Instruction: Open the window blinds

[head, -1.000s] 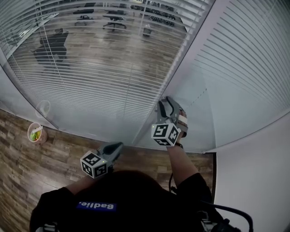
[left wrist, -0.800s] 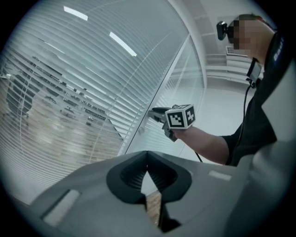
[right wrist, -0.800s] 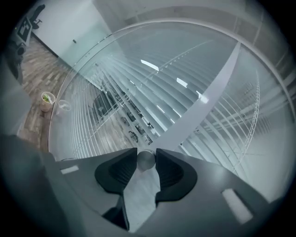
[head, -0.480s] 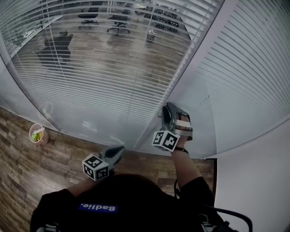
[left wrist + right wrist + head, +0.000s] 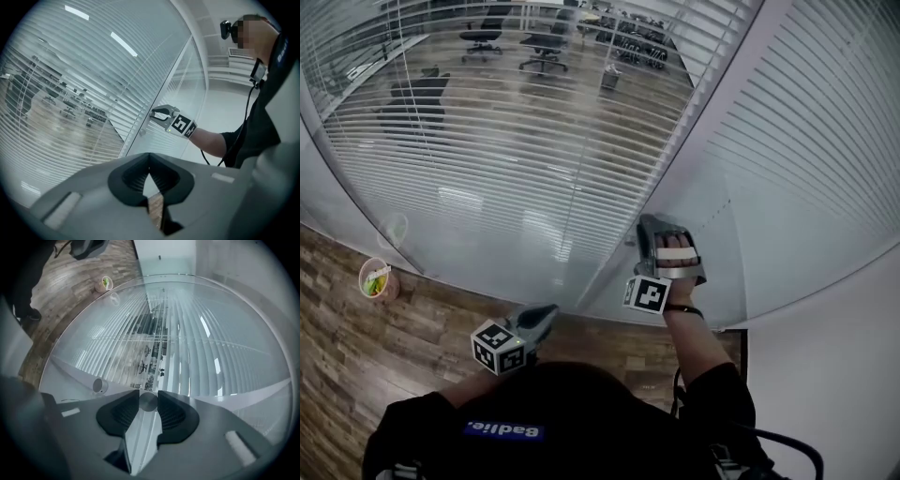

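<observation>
Jaws of the right gripper (image 5: 659, 225) are clamping a round silver knob (image 5: 148, 401) between them, having just been closing. The left gripper (image 5: 548, 309) is holding its jaws clenched and empty, with blinds (image 5: 487, 141) ahead.

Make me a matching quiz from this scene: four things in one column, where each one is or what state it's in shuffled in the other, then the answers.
Things
1. left gripper
2. round knob
3. cup
4. office chairs

Place or state
A. beyond the blinds
B. on the wooden floor
C. between the jaws of the right gripper
D. held low, jaws together, nothing in them

Pairs: 1-D, 2-C, 3-B, 4-A.

The right gripper's jaws have just been closing, with the knob between them.
</observation>
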